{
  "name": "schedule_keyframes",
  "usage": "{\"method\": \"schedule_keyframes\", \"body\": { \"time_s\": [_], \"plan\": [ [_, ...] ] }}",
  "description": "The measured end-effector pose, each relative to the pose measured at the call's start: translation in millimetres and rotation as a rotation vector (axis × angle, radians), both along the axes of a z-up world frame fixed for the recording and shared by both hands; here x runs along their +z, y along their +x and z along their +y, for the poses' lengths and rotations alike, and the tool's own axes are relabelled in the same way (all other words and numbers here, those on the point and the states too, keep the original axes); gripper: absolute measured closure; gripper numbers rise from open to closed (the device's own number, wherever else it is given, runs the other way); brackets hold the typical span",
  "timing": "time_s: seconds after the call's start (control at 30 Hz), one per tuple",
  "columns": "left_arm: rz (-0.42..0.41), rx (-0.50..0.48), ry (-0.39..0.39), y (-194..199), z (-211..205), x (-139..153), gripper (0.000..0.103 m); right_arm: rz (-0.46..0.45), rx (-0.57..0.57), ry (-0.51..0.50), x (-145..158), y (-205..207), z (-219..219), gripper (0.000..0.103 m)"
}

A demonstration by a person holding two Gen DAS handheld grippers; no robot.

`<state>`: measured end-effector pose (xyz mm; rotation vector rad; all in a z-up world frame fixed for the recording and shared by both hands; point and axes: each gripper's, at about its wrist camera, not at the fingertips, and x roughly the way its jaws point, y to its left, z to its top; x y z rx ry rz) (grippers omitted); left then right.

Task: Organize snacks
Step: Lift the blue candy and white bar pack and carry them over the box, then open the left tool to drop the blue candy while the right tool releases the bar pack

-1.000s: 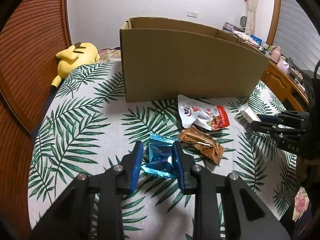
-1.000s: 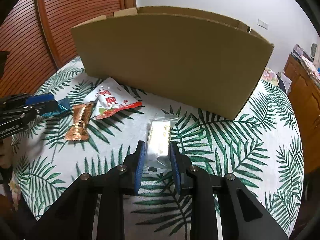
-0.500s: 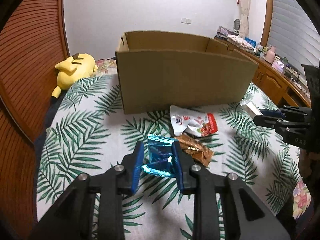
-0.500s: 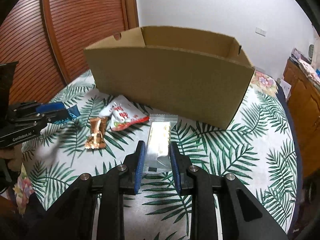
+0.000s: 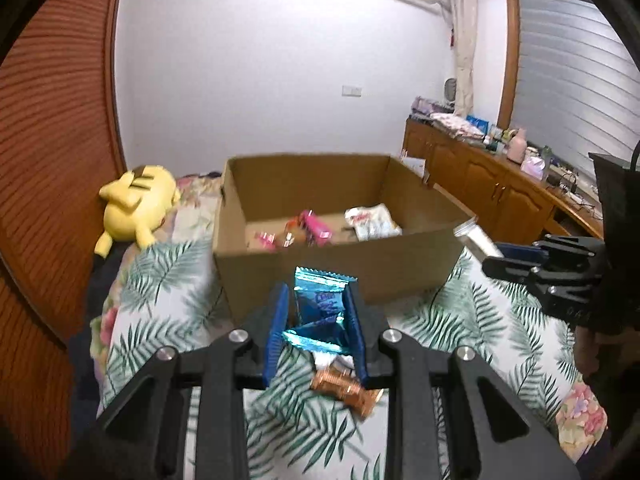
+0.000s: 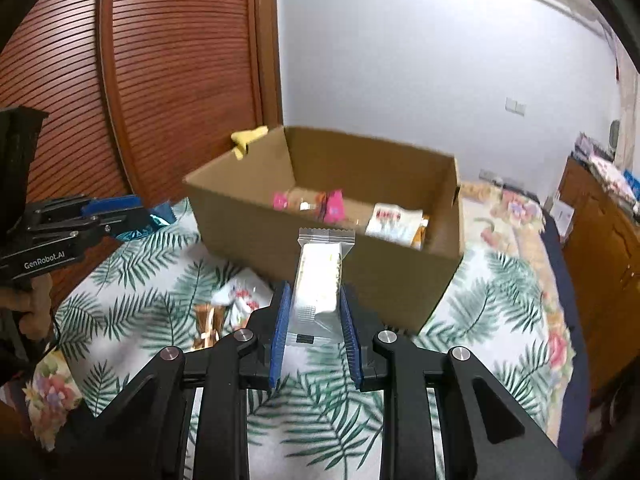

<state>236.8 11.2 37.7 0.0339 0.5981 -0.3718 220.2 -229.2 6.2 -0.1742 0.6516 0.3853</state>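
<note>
Palm-leaf printed fabric (image 5: 168, 280) covers the soft surface, backed by a plain white wall and a ribbed reddish wooden panel (image 5: 52, 160). An open rectangular cardboard box (image 5: 332, 268) of matte brown board is set on the fabric, and pink wrappers (image 5: 316, 230) and a white pouch (image 5: 372, 220) are seen lying on its floor. A crinkled blue foil packet (image 5: 320, 308) is clamped between the ridged blue pads of the left gripper (image 5: 316, 320), held above the fabric just in front of the box's near wall. A long, clear-ended white snack bar (image 6: 320, 284) is pinched upright between the narrow-set pads of the right gripper (image 6: 316, 312), likewise before the box. A copper foil wrapper (image 5: 344, 390) and a white pouch with red print (image 6: 240, 296) are left on the fabric below. A yellow plush toy (image 5: 136, 204) is lying beside the box.
</note>
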Motion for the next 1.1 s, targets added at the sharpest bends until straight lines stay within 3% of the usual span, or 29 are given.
{"method": "schedule_keyframes", "body": {
  "time_s": [0.23,0.47,0.83,1.1],
  "plan": [
    [-0.062,-0.026,0.019,32.4,-17.4,31.6,0.077,-0.029,-0.003,0.002,16.2,28.4,0.8,0.079],
    [-0.069,-0.033,0.039,74.5,-33.3,41.9,0.077,-0.023,-0.013,0.011,13.2,58.7,-1.2,0.079],
    [-0.013,-0.024,0.068,134.2,-53.8,22.2,0.077,0.021,-0.037,0.046,-6.9,98.2,-11.8,0.079],
    [0.024,-0.017,0.1,156.8,-62.1,1.3,0.076,0.052,-0.054,0.083,-18.7,117.7,-23.3,0.079]
  ]
}}
